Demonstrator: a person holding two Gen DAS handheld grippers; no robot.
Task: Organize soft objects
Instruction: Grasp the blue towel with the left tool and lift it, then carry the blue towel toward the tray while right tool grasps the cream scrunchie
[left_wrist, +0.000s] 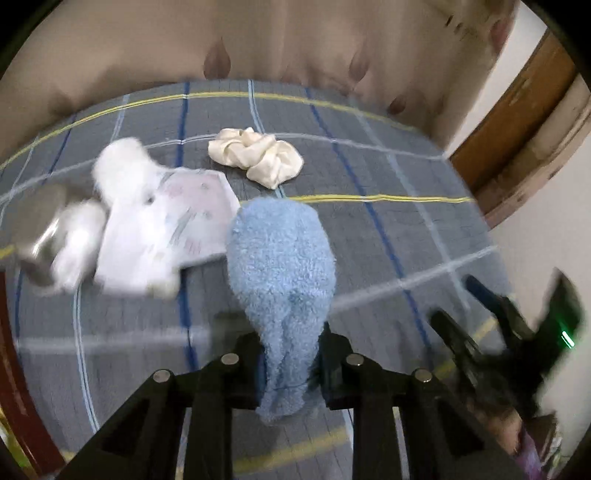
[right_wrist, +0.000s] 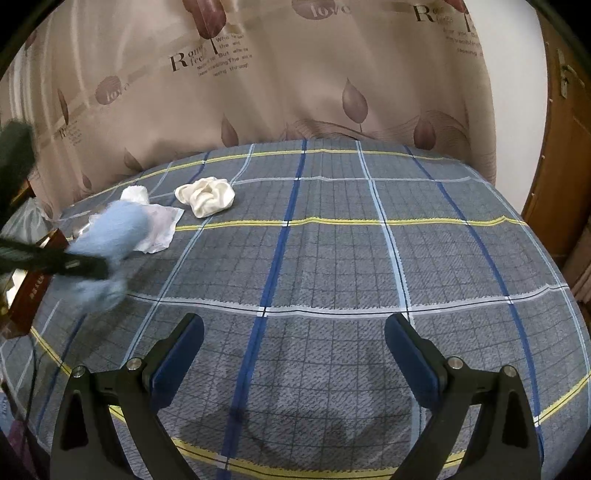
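My left gripper (left_wrist: 288, 347) is shut on a fluffy light-blue sock (left_wrist: 280, 266) and holds it above the plaid bed; the sock also shows in the right wrist view (right_wrist: 110, 232), blurred, with the left gripper (right_wrist: 85, 267) across it. A cream scrunchie-like cloth (left_wrist: 258, 155) lies further back on the bed, also in the right wrist view (right_wrist: 207, 195). A white fluffy item and a white patterned cloth (left_wrist: 166, 221) lie to the left, also in the right wrist view (right_wrist: 159, 221). My right gripper (right_wrist: 293, 347) is open and empty over the bedspread.
The grey plaid bedspread (right_wrist: 332, 258) covers the bed, with a beige leaf-print curtain (right_wrist: 295, 74) behind it. A wooden door (right_wrist: 565, 147) stands at the right. A red-brown box (right_wrist: 33, 291) sits at the bed's left edge. The right gripper (left_wrist: 498, 332) shows blurred at lower right.
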